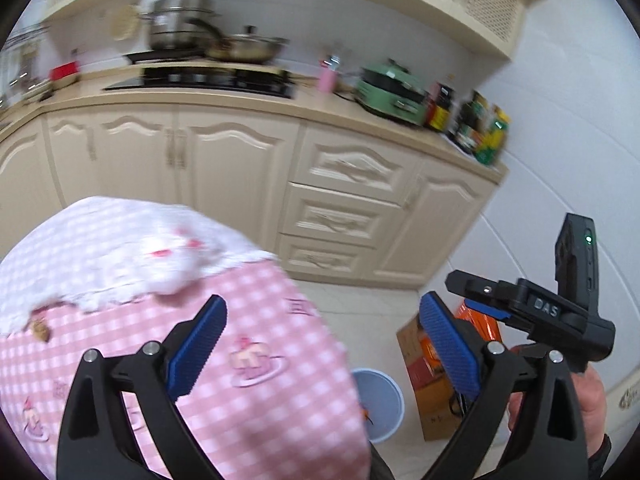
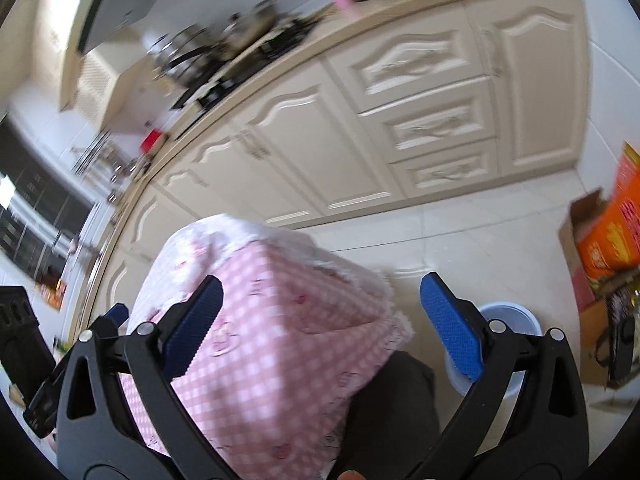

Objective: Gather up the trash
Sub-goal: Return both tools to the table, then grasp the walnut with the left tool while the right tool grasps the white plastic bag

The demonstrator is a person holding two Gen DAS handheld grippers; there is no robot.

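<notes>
My left gripper is open wide with nothing between its blue pads. It hangs over the edge of a table under a pink checked cloth. A small brown scrap lies at the hem of the white lace cover. A pale blue bin stands on the floor beside the table, with something orange at its rim. My right gripper is also open and empty, above the same table's corner, with the bin behind its right finger. A hand holds it at the right.
A cardboard box with orange packs sits on the tiled floor past the bin. Cream cabinets run along the back under a counter with a hob, pots, a green cooker and bottles. Something dark lies below the table.
</notes>
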